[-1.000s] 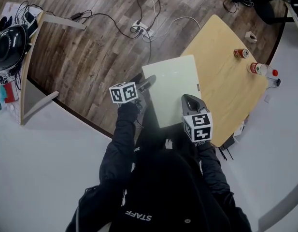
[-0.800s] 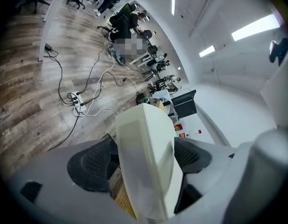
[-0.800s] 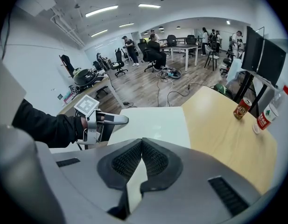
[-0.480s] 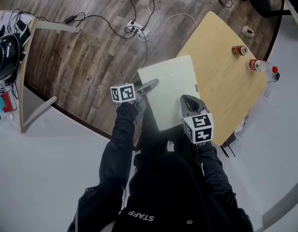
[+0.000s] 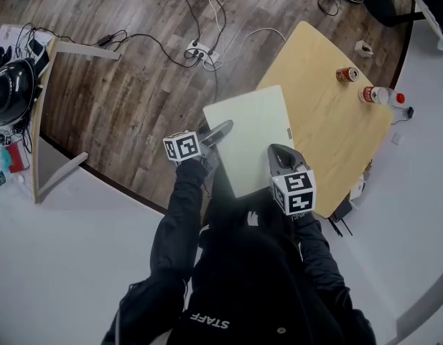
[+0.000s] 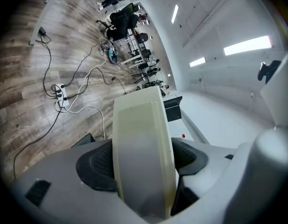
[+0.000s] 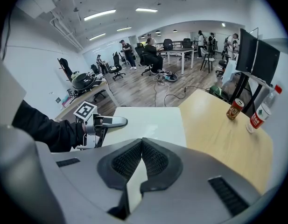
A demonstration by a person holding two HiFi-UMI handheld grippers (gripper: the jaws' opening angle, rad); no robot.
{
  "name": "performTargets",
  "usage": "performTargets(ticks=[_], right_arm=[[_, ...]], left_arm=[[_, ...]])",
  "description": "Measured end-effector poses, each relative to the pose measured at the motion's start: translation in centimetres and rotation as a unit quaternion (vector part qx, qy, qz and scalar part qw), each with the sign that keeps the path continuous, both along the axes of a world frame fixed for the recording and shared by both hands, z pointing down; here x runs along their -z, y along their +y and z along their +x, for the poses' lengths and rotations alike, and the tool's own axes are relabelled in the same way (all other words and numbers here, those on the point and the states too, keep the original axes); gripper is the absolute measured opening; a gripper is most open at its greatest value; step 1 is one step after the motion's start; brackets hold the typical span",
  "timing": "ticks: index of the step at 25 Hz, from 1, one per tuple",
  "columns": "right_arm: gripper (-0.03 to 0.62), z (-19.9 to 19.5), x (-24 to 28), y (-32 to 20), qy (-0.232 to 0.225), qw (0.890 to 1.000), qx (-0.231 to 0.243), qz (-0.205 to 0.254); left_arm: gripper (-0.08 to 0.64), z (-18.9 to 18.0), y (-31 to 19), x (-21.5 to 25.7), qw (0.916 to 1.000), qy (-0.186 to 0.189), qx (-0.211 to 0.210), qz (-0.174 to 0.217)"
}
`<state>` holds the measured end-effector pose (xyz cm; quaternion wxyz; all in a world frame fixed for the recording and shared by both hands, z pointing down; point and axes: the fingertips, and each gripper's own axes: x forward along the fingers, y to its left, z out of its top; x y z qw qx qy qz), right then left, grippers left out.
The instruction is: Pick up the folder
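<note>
We count one pale green, flat rectangular folder (image 5: pixel 250 131), two grey two-jaw grippers, one red drink can (image 5: pixel 344 75) and one clear plastic bottle with a red label and cap (image 5: pixel 378 95).

The left gripper (image 5: pixel 225 129) reaches in along the folder's left edge. Its jaws are closing with that edge between them, and both dark pads lie against it. The right gripper (image 5: pixel 278 153) has its jaws nearly pressed together, pinching the folder's thin near edge.

The folder lies roughly flat, face up. Its long axis runs away from us and leans a little to the left at the far end. A small clasp sits on its right long edge. It hangs across the near-left edge of the light wooden table with rounded corners (image 5: pixel 329 135), partly over the floor. We cannot tell whether it touches the tabletop.

The can and bottle stand close together at the table's far right, well apart from the folder.

Below is dark wood-plank flooring (image 5: pixel 135 85) with one white power strip (image 5: pixel 199 51) and loose cables, bordered by a pale grey floor (image 5: pixel 63 264). A second desk (image 5: pixel 42 99) at the left carries a black helmet (image 5: pixel 9 81). The right gripper view shows an open office with several people (image 7: pixel 151 50), chairs and a dark monitor (image 7: pixel 258 55).
</note>
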<state>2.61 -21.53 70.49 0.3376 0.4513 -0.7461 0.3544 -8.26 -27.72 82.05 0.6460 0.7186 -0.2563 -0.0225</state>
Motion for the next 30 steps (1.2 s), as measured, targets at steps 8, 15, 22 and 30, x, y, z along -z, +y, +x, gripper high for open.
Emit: performTargets(ticks=[8, 15, 22, 30], right_arm=[[0.021, 1.1, 4.5, -0.5, -0.011, 0.998, -0.022, 0.054], [0.021, 2.3, 10.1, -0.4, -0.025, 0.993, -0.035, 0.112], [0.021, 3.9, 16.3, 0.7, -0.034, 0.983, -0.049, 0.174], [0.021, 6.3, 24.1, 0.5, -0.01, 0.959, -0.066, 0.274]], left_arm=[[0.333, 0.5, -0.5, 7.9, 0.9936, -0.05, -0.003, 0.101], [0.319, 1.4, -0.1, 16.0, 0.9726, -0.112, -0.008, 0.203], [0.314, 1.9, 1.7, 25.3, 0.9365, -0.174, 0.004, 0.304], [0.307, 3.8, 3.4, 34.2, 0.8991, -0.202, 0.023, 0.388]])
